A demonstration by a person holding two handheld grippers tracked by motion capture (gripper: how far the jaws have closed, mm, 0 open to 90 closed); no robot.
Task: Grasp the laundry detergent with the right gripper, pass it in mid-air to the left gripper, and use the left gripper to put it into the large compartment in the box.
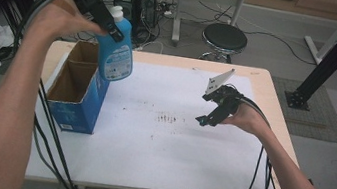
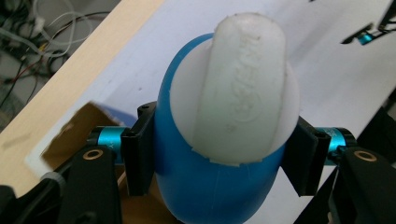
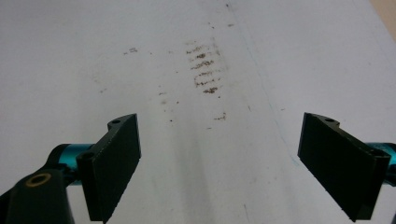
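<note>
In the high view the left gripper (image 1: 108, 24) sits in the upper left of the frame, held up in the person's left hand (image 1: 59, 15), and it is pinching a blue bottle (image 1: 116, 54) near its top. The bottle hangs below the jaws, tilted a little, with its white cap (image 1: 116, 13) just above the grip, and its lower end sits over the open top of a cardboard box (image 1: 77, 92) that stands at the left edge of the table (image 1: 255, 77). Whether the bottle's base touches the box cannot be told from this angle. In the left gripper view the bottle (image 2: 205, 182) fills the middle of the frame, seen from above, with the cap (image 2: 243, 88) facing the camera; one black pad presses against each side of the blue body just under the cap, and a corner of the box (image 2: 70, 135) shows at the lower left. The right gripper (image 1: 209, 115) lies right of centre in the high view, held low over the white sheet (image 1: 171, 165) that covers the table, well apart from the bottle. In the right gripper view its jaws are spread wide at the lower left and lower right of the frame, with nothing between them but the sheet (image 3: 196, 154) and some brown smudges (image 3: 204, 70) in the upper middle.
</note>
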